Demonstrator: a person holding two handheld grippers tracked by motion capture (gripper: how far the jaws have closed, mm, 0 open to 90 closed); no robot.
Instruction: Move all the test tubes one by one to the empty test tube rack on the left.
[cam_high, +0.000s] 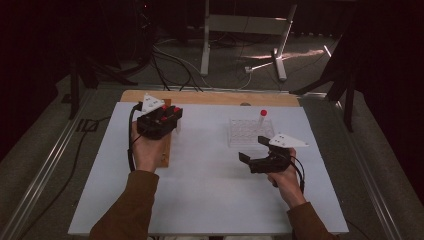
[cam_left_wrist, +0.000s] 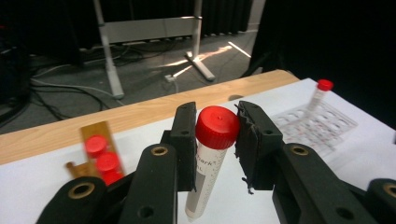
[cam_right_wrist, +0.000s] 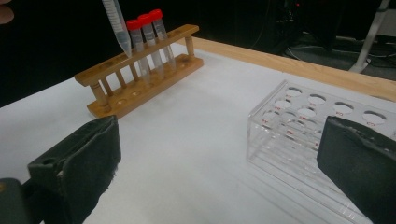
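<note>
Left tongs (cam_left_wrist: 217, 142) clamped on a red-capped centrifuge tube (cam_left_wrist: 210, 158), held above the wooden tube rack (cam_right_wrist: 140, 77). Right tongs (cam_right_wrist: 219, 172) wide open, holding nothing, low over the white surface (cam_high: 210, 170) beside the clear plastic rack (cam_right_wrist: 317, 126).

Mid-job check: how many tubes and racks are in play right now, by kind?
Red-capped tubes: 5 (1 in the left gripper, 3 in the wooden rack, 1 in the clear rack)
Wooden rack: 1
Clear rack: 1
Total: 7
</note>
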